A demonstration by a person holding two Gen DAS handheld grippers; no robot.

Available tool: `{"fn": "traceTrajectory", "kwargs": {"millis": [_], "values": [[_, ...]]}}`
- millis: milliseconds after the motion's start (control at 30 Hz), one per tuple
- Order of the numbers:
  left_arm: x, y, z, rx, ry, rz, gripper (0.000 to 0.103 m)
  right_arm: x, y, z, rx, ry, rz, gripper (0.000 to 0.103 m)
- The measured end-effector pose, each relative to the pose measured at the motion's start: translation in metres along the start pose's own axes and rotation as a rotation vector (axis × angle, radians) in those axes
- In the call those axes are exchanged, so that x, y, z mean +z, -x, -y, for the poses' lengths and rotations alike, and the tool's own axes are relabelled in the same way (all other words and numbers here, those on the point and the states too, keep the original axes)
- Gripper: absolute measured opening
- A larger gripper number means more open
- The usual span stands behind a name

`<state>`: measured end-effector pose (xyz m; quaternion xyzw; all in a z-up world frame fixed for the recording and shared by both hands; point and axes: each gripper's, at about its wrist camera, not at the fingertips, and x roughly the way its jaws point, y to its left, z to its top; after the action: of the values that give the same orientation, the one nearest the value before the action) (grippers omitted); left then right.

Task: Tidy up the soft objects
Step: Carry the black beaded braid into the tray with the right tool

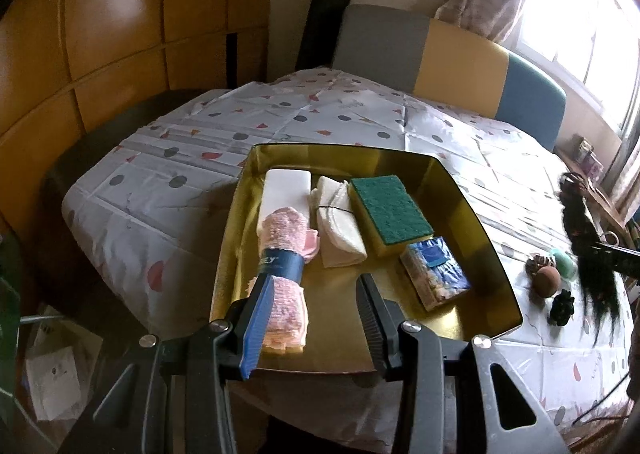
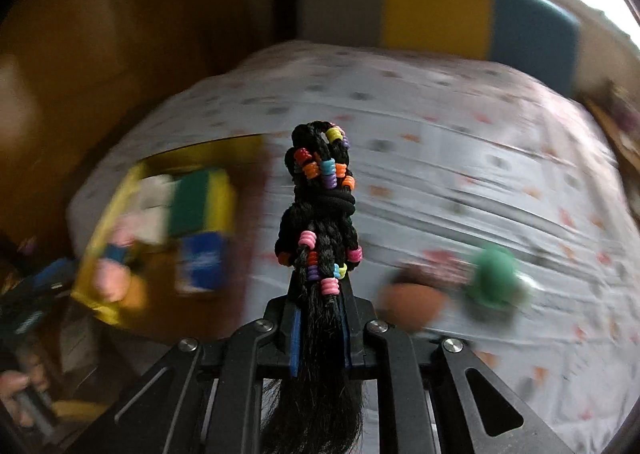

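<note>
A gold tray (image 1: 472, 198) on the table holds a rolled pink towel (image 1: 284, 254), a white block (image 1: 286, 190), a folded cream cloth (image 1: 340, 230), a green-and-yellow sponge (image 1: 390, 212) and a blue tissue pack (image 1: 436, 272). My left gripper (image 1: 316, 318) is open above the tray's near edge, its left finger beside the pink towel. My right gripper (image 2: 320, 318) is shut on a black braided hairpiece with coloured beads (image 2: 320, 206), held above the table; it also shows in the left wrist view (image 1: 580, 230). The right wrist view is motion-blurred.
On the dotted tablecloth (image 1: 200, 158) right of the tray lie a brown ball (image 1: 547, 281), a green sponge (image 1: 563, 262), a brown scrunchie (image 1: 538, 263) and a black scrunchie (image 1: 562, 306). A grey, yellow and blue chair back (image 1: 460, 58) stands behind the table.
</note>
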<state>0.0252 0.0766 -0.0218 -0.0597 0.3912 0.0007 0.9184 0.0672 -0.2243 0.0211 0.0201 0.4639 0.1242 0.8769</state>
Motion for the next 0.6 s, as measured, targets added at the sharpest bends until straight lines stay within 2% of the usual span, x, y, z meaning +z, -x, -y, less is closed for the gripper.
{"fn": "traceTrajectory", "kwargs": {"millis": [67, 233, 333, 467, 600], "values": [[0.001, 0.001, -0.003, 0.003, 0.004, 0.004, 0.043, 0.006, -0.015, -0.036, 0.098, 0.052, -0.032, 0.014], [0.002, 0.005, -0.015, 0.008, 0.039, 0.012, 0.043, 0.007, -0.059, -0.111, 0.252, 0.177, -0.151, 0.014], [0.003, 0.005, -0.027, 0.021, 0.066, 0.013, 0.043, 0.0, -0.089, -0.146, 0.285, 0.245, -0.231, 0.014], [0.002, 0.003, -0.042, 0.036, 0.097, 0.008, 0.043, -0.004, -0.129, -0.174, 0.3, 0.306, -0.332, 0.014], [-0.001, 0.0, -0.049, 0.044, 0.11, -0.004, 0.043, -0.006, -0.157, -0.183, 0.216, 0.325, -0.355, 0.015]]}}
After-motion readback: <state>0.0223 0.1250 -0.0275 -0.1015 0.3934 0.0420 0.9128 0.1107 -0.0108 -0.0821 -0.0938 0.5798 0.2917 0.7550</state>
